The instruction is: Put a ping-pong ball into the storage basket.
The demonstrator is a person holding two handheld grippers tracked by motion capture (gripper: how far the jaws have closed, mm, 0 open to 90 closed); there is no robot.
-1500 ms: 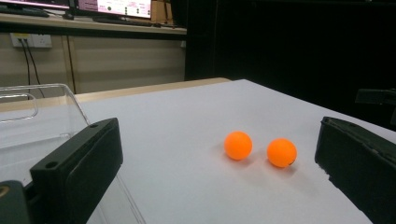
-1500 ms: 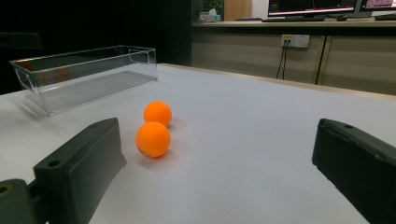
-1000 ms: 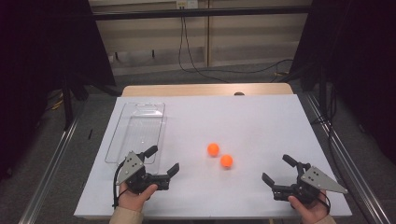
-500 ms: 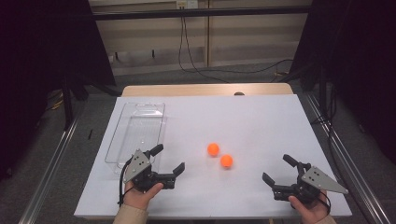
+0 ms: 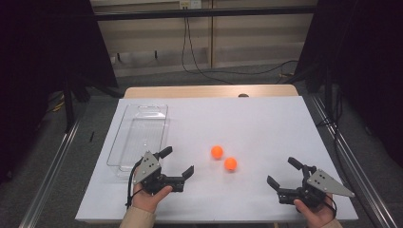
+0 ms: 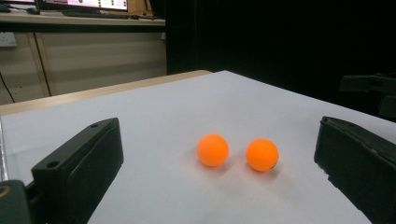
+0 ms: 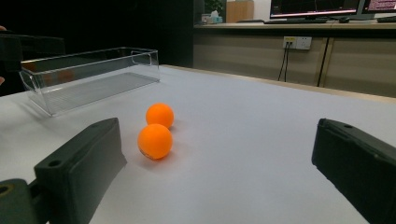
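Observation:
Two orange balls lie close together on the white table: the far one (image 5: 216, 152) and the near one (image 5: 230, 164). My left gripper (image 5: 178, 160) is open just left of them, with its jaws pointing at the pair. In the left gripper view the far ball (image 6: 213, 150) and the near ball (image 6: 262, 154) sit ahead, between the jaws and beyond their tips. My right gripper (image 5: 281, 171) is open at the front right, a hand's width from the balls. Its view shows the near ball (image 7: 155, 141) in front of the far ball (image 7: 159, 115).
An empty clear plastic tray (image 5: 124, 140) lies lengthwise at the table's left, just behind the left gripper; the tray (image 7: 56, 100) also appears in the right gripper view. The table (image 5: 266, 128) is bare white behind the balls. Cables run along the floor beyond its far edge.
My left gripper has moved right, closer to the two balls, still open. The right gripper and the balls have stayed where they were.

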